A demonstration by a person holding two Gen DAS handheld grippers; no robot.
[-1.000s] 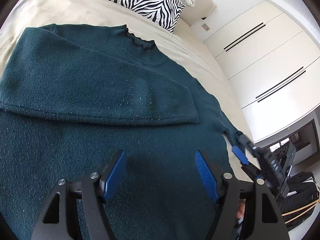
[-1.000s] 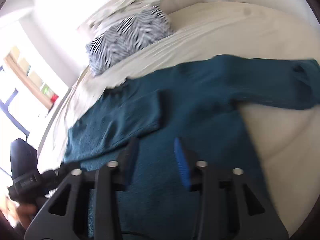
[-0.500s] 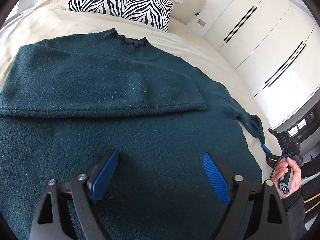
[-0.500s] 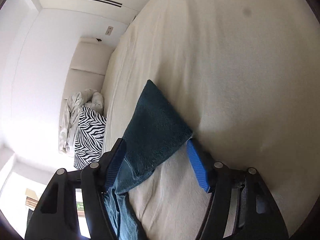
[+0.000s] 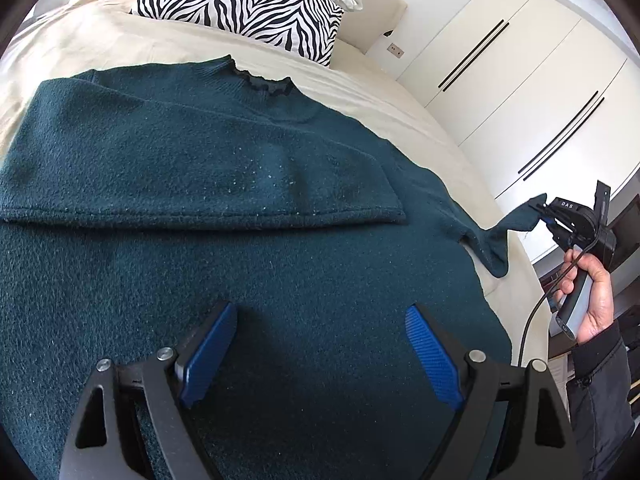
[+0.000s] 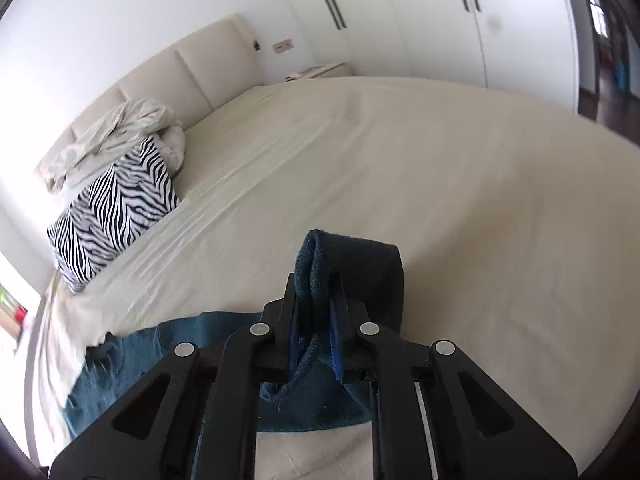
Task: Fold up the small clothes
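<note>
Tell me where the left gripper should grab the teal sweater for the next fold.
Probably the hem edge of the sweater, from above: the open left gripper hovers over flat fabric there, and the right gripper already pinches the far cuff.

So the sweater (image 5: pixel 240 264) is spread flat on the bed (image 5: pixel 400 108), neck end toward the headboard (image 6: pixel 192 68). One sleeve (image 5: pixel 200 184) is folded across the chest, lying on top of the body. The other sleeve (image 5: pixel 488 236) runs off to the right, and its cuff sits between the fingers of the right claw (image 6: pixel 316 312), lifted off the sheet. The person's hand (image 5: pixel 592 296) grips that claw out past the bed's right edge. The left claw (image 5: pixel 320 344) hangs over the lower body of the sweater. Behind the neckline there's a pillow (image 5: pixel 248 4), with a bunched duvet (image 6: pixel 120 136) behind it against the headboard. Wardrobe doors (image 5: pixel 520 92) stand to the right of the bed.
</note>
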